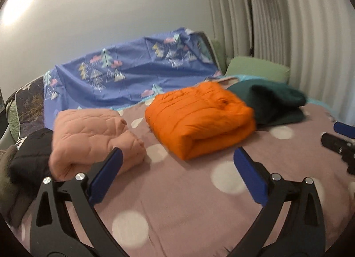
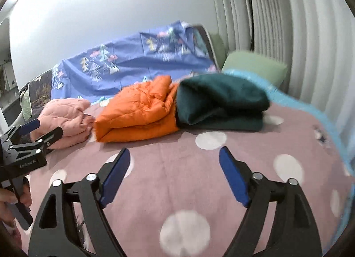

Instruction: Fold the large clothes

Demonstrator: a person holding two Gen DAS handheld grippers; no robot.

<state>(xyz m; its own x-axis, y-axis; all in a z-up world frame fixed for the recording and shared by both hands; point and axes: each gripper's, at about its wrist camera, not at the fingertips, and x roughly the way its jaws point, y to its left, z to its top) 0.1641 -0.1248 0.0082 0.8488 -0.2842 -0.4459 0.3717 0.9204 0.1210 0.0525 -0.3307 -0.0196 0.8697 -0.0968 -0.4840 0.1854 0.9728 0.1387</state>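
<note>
3 folded jackets [image 2: 142, 115], right gripper [image 2: 175, 172] spread

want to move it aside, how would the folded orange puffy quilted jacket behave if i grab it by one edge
The folded orange puffy quilted jacket looks soft, so it would probably flop and unfold. Its puffiness suggests it is light for its bulk. The smooth-looking shell may slip between the pads.

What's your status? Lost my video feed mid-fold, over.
Left gripper open, empty. Right gripper open, empty. Pink jacket, orange jacket, green garment folded in a row on the bed. Nothing in the way.
</note>
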